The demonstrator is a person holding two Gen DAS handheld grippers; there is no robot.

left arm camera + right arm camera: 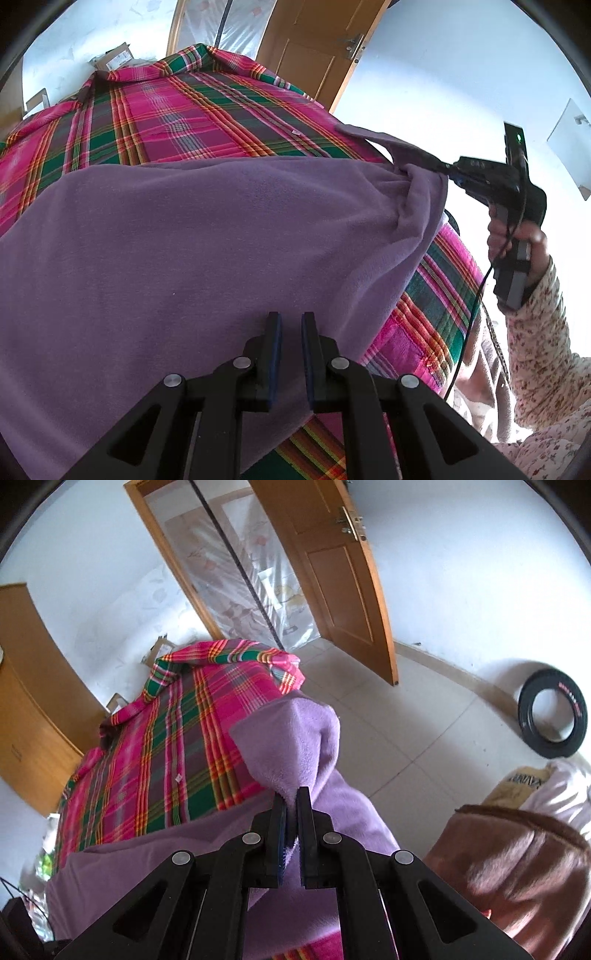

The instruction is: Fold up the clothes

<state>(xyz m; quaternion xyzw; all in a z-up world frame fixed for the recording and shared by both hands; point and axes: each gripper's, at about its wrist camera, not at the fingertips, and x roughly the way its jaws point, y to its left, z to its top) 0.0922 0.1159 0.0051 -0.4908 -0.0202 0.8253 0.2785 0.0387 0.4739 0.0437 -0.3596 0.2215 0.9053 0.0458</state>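
Black left gripper has its fingers a little apart, holding nothing, above the purple cloth. Right gripper pinches that cloth's corner over the checked blanket.

A bed carries everything; a plaid sheet in pink, green and orange covers it fully. A purple fleece cloth lies spread directly on the sheet, on the near part, with one corner lifted off it.
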